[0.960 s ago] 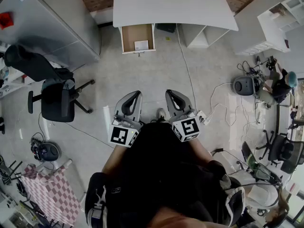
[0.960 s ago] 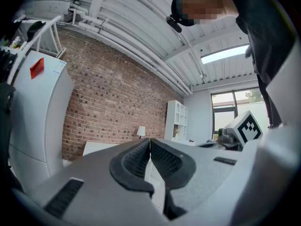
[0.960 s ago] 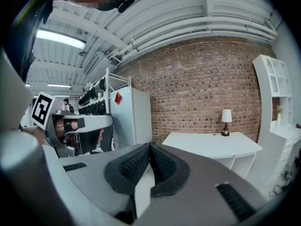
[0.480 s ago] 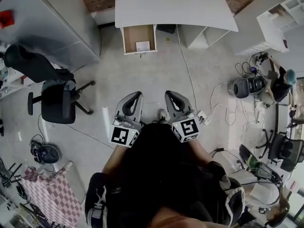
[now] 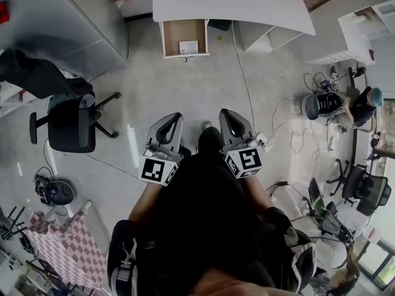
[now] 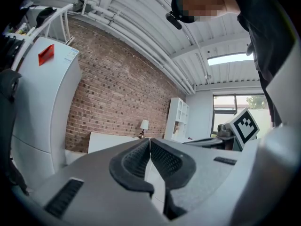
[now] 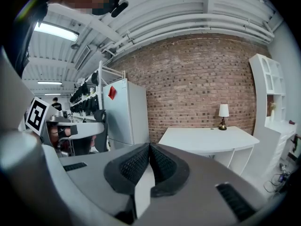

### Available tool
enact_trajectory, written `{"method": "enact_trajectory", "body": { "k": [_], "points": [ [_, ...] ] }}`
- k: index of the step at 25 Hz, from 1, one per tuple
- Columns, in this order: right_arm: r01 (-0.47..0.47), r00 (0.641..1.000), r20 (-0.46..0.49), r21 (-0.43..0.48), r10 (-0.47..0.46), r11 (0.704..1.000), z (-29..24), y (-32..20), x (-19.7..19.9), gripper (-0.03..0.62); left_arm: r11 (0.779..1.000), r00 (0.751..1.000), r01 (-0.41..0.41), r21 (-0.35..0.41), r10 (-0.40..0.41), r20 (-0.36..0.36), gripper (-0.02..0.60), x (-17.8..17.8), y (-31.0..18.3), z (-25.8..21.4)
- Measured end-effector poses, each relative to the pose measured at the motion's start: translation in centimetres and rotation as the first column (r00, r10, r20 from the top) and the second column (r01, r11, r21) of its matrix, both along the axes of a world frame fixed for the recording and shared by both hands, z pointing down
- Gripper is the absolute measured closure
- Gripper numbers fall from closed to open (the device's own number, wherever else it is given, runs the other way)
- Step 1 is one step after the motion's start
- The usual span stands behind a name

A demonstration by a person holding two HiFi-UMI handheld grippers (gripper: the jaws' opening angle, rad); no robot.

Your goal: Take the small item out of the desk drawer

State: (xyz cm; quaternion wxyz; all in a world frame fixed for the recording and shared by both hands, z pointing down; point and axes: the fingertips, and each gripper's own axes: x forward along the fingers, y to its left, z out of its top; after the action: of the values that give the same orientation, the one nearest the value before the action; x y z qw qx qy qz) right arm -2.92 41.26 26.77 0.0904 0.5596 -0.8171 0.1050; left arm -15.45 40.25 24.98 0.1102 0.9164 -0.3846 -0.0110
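Observation:
The white desk (image 5: 234,2) stands far ahead by the brick wall. Its wooden drawer (image 5: 184,39) is pulled open, and a small white item (image 5: 188,46) lies inside near the front. My left gripper (image 5: 174,118) and right gripper (image 5: 227,114) are held side by side close to my body, well short of the drawer. Both are shut with nothing between the jaws. In the right gripper view the desk (image 7: 207,139) shows ahead with a small lamp (image 7: 223,115) on it. In the left gripper view the desk (image 6: 113,141) lies beyond the shut left gripper (image 6: 149,141).
A black office chair (image 5: 68,119) stands at the left, and a grey cabinet (image 5: 55,26) behind it. White shelving (image 5: 364,26) is at the right. Cables (image 5: 247,91) run over the floor from the desk. A person (image 5: 361,106) sits at the far right among more chairs.
The view has advanced toward the desk: desk and drawer have slid up to the frame's top. Both grippers stay shut and have risen slightly in the picture.

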Motion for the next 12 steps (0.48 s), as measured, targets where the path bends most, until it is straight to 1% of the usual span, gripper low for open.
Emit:
{"method": "enact_trajectory", "body": {
  "k": [3, 5, 7, 12],
  "points": [
    [0.008, 1.0, -0.004, -0.029, -0.008, 1.0, 1.2, -1.8, -0.2, 0.568, 1.0, 1.0, 0.011, -0.028, -0.011, 0.008, 0.571, -0.5, -1.6, 1.4],
    [0.023, 1.0, -0.009, -0.045, -0.023, 0.999, 2.2, -3.8, 0.2, 0.568, 0.999, 1.0, 0.024, -0.046, -0.024, 0.014, 0.571, -0.1, -3.4, 2.4],
    [0.037, 0.999, -0.01, -0.056, -0.038, 0.998, 3.0, -6.5, 1.0, 0.568, 0.998, 0.999, 0.031, -0.057, -0.03, 0.028, 0.571, 0.9, -6.0, 3.0],
    [0.089, 0.996, -0.006, -0.073, -0.09, 0.993, 4.9, -14.8, 3.5, 0.568, 0.997, 0.996, 0.06, -0.054, -0.056, 0.075, 0.571, 3.5, -13.1, 4.1]
  ]
}}
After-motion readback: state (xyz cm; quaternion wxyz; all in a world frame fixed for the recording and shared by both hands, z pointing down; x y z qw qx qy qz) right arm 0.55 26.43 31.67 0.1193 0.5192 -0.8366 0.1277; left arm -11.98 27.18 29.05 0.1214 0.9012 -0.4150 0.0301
